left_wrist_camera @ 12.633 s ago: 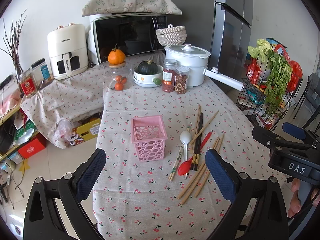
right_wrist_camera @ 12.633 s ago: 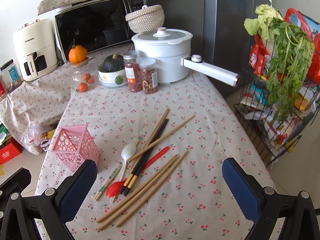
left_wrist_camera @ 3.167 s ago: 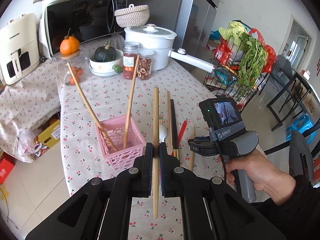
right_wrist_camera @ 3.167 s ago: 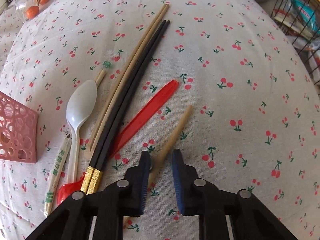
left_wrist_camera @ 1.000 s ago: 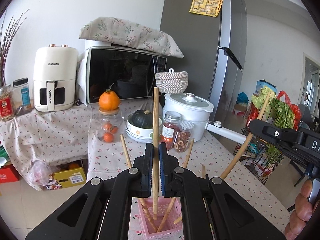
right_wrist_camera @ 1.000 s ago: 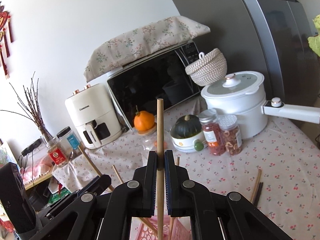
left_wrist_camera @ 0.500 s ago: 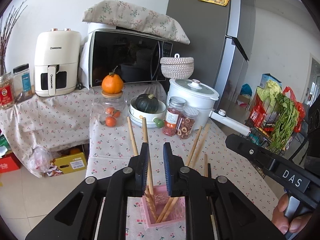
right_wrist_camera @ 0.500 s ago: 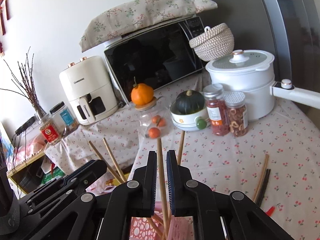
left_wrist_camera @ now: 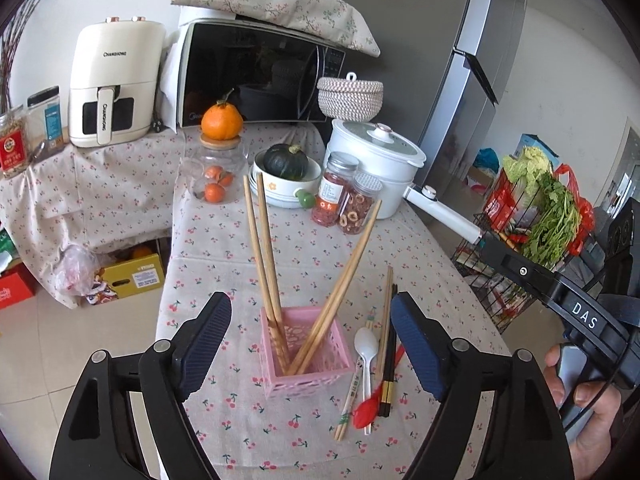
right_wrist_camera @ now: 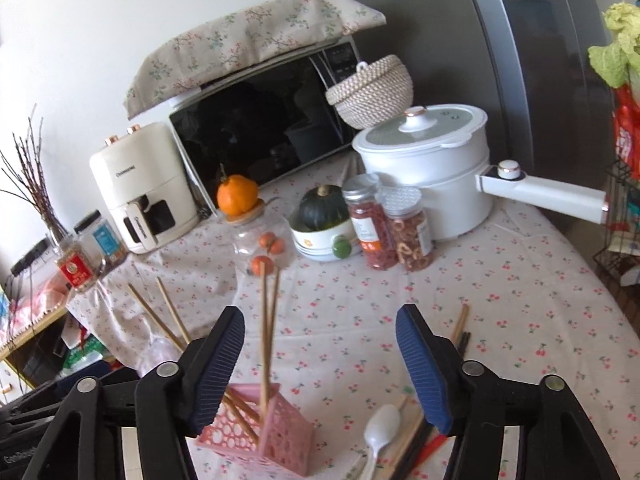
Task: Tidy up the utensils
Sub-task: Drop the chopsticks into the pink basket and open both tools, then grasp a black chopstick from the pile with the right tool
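Note:
A pink perforated basket [left_wrist_camera: 316, 364] stands on the cherry-print tablecloth [left_wrist_camera: 224, 236] with several wooden chopsticks [left_wrist_camera: 264, 248] leaning in it. My left gripper [left_wrist_camera: 310, 320] hovers just before the basket, its jaws opening, nothing pressed between the pads. My right gripper [right_wrist_camera: 322, 336] is over the same basket [right_wrist_camera: 280, 440], jaws opening too, the upright chopsticks [right_wrist_camera: 264, 332] standing free beside its left pad. Right of the basket lie a white spoon [left_wrist_camera: 366, 350], a red spoon [left_wrist_camera: 368, 412], black chopsticks [left_wrist_camera: 388, 372], a wooden chopstick [left_wrist_camera: 386, 312] and a wrapped pair [left_wrist_camera: 350, 396].
At the table's far end stand a white pot with a long handle [left_wrist_camera: 440, 212], two spice jars [left_wrist_camera: 352, 200], a bowl with a squash [left_wrist_camera: 286, 168] and a glass jar of oranges [left_wrist_camera: 216, 176]. A wire rack of greens [left_wrist_camera: 532, 232] stands off the right edge. A hand [left_wrist_camera: 592, 396] holds the right gripper's handle.
Both grippers were shut on a wooden chopstick held upright. They have let go, the chopsticks now lean in the pink basket, and both jaws stand wide. Both views have tipped downward.

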`<state>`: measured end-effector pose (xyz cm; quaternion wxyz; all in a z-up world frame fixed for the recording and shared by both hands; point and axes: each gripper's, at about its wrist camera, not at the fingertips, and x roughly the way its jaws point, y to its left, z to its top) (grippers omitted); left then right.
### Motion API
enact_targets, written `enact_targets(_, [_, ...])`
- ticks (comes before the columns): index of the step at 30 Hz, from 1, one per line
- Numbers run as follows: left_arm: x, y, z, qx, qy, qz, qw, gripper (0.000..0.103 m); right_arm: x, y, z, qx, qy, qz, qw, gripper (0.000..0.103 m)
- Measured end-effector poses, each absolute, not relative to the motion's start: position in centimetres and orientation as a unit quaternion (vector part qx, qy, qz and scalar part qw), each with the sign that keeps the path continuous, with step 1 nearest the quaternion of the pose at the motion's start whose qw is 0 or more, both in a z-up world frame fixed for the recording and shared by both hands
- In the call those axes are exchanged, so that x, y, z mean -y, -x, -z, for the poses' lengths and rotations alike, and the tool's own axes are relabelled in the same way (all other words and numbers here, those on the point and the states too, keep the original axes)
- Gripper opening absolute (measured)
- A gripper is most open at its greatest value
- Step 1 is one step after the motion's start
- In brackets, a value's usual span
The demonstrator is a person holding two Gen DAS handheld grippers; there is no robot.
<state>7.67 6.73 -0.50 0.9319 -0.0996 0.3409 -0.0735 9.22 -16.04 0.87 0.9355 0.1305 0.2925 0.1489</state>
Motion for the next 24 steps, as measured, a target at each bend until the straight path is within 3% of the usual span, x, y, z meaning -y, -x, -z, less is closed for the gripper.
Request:
enact_targets(11, [-4.2, -6.8, 4.4, -0.42, 0.058, 0.097, 0.901, 0.085, 19.4, -10.4, 6.0, -0.433, -0.066, -0.086, 0.895, 0.076])
enact_targets(24, [-4.4, -5.4, 10.2, -0.468, 0.05, 0.125, 0.873, 0.085, 22.8, -14.3, 12.9, -0.535, -0.152, -0.07, 0.828, 0.075])
